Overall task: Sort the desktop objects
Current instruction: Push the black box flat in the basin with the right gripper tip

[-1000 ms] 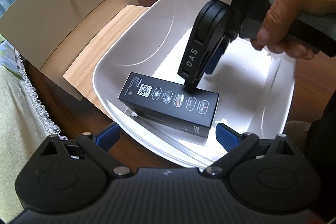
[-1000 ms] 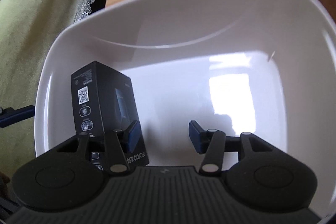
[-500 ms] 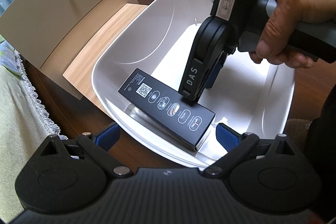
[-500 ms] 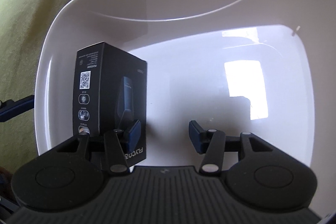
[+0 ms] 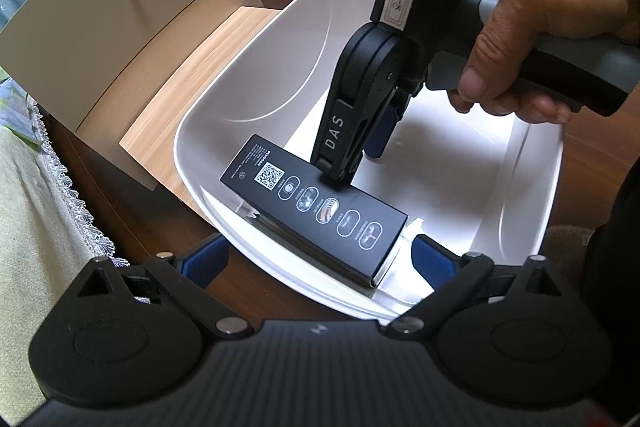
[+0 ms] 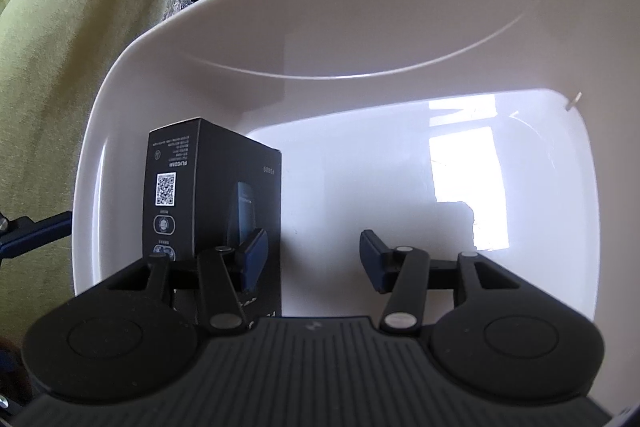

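At nine o'clock of the white bin [image 5: 248, 99] lies a light wooden board [image 5: 188, 67], and inside the bin's near-left corner rests the black box [image 5: 316, 215]. Above it the right gripper [image 5: 360, 151] hangs released, its left finger just at the box's edge, jaws parted with nothing between them. Toward six o'clock the left gripper [image 5: 320, 259] is spread wide, empty.

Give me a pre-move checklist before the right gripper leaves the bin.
1. Black box inside white bin: ok.
2. Right gripper open, nothing between its pads: ok.
3. Right gripper clear of the box: not ok, its left finger sits against the box's side.
4. Box lying flat on the bin floor: cannot tell.
5. Left gripper open, empty, at the bin's near rim: ok.
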`<state>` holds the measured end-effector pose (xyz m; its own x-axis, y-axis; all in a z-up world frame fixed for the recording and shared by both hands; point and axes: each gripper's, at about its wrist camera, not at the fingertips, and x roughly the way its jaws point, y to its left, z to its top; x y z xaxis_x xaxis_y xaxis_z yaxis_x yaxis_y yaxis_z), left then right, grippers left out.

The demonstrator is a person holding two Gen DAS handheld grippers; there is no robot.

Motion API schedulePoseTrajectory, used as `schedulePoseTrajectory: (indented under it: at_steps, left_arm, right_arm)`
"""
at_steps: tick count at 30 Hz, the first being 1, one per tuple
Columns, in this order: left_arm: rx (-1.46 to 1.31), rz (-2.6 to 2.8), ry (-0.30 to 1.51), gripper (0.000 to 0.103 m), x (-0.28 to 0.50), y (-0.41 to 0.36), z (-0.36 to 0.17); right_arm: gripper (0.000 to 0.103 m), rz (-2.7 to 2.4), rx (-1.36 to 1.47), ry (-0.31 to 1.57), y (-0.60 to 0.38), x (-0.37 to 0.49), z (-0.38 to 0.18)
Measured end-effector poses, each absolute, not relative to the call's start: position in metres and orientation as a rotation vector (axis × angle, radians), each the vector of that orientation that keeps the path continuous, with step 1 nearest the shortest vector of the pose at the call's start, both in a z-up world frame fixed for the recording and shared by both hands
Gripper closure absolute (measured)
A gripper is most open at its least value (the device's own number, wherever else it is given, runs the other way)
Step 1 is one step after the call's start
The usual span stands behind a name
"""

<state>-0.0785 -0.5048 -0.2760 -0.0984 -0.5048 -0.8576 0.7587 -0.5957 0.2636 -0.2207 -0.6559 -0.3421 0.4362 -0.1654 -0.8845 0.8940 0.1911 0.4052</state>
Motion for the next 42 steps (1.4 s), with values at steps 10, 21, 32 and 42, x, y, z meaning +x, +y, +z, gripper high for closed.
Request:
schedulePoseTrajectory:
  at_steps: [10, 21, 32, 42]
  left_arm:
    - [1.286, -1.822, 0.310, 0.004, -0.089, -0.493, -0.269]
    - [1.293, -1.820, 0.306, 0.004, -0.105, -0.492, -0.274]
    - [1.284, -1.820, 0.307, 0.004, -0.108, -0.491, -0.276]
    - [1.266, -1.819, 0.317, 0.004, -0.085, -0.495, -0.261]
  right_arm:
    - [0.056, -0.910, 1.092, 0.771, -0.656, -0.233, -0.330]
    - [0.056, -0.883, 1.088, 0.781, -0.658, -0.230, -0.328]
    - [0.055, -0.895, 1.065, 0.762, -0.659, -0.230, -0.320]
    - [0.054, -0.902, 1.065, 0.758, -0.655, -0.233, -0.314]
